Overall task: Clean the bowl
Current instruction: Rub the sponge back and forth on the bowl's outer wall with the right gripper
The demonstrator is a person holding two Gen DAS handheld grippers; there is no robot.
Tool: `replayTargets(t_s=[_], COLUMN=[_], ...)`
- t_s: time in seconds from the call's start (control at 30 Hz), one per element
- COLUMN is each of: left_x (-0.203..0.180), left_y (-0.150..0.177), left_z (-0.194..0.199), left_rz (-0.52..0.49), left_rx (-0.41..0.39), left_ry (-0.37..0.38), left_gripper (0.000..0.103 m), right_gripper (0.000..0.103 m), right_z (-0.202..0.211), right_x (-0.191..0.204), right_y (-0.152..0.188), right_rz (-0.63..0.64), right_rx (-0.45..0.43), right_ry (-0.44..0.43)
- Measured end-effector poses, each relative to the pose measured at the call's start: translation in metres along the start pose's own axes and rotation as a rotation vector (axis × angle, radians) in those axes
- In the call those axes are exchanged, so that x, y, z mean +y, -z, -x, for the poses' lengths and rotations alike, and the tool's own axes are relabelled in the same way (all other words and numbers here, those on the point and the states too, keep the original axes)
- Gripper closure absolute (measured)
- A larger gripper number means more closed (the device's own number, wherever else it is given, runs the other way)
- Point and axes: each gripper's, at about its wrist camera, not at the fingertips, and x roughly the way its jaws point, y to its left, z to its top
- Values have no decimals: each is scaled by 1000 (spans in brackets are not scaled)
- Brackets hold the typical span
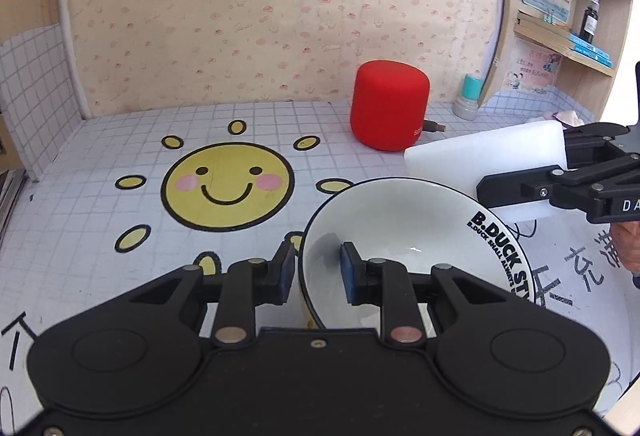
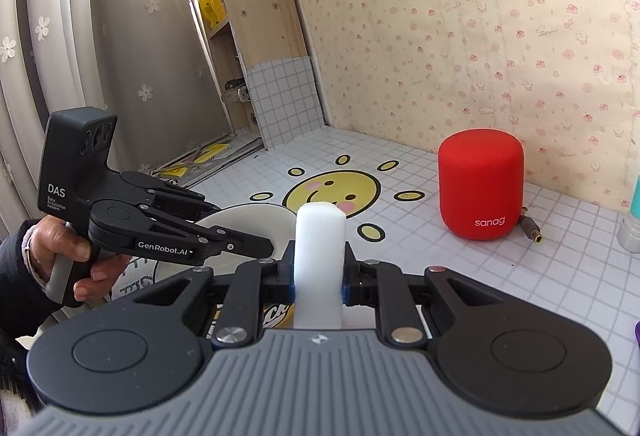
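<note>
- The left gripper [image 1: 318, 268] pinched the near rim of the white bowl [image 1: 400, 228], one pad inside and one outside, holding it tilted above the checked tabletop [image 1: 120, 140].
- The right gripper [image 2: 319, 276] clamped a white sponge block [image 2: 319, 260] (pads pressed into its sides), just beside the bowl's far rim.
- A red speaker [image 1: 389, 104] stood behind, near the sun sticker [image 1: 228, 186].

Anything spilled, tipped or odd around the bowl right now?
No spill visible. The bowl is tilted, held by its rim in the left gripper; the right gripper clamps a white sponge beside it.
</note>
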Motion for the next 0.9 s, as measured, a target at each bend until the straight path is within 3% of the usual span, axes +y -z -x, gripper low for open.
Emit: replayTargets(t_s=[0.13,0.27,0.63,0.9], left_x=[0,6,5,8], left_y=[-1,1,3,3], left_z=[-3,-8,-8,-8], left_rz=[-37,13,18,19], left_rx=[12,26,31,28], left_ry=[43,97,87,80], left_gripper=[77,76,76,76], right_gripper=[82,82,82,82], right_z=[0,-4,-34,-29], right_x=[0,0,-3,-1], right_y=[-2,-7,-28,-26], right_rz=[8,23,65,65], right_rx=[9,25,77,66], right_ry=[-1,-10,-53,-46])
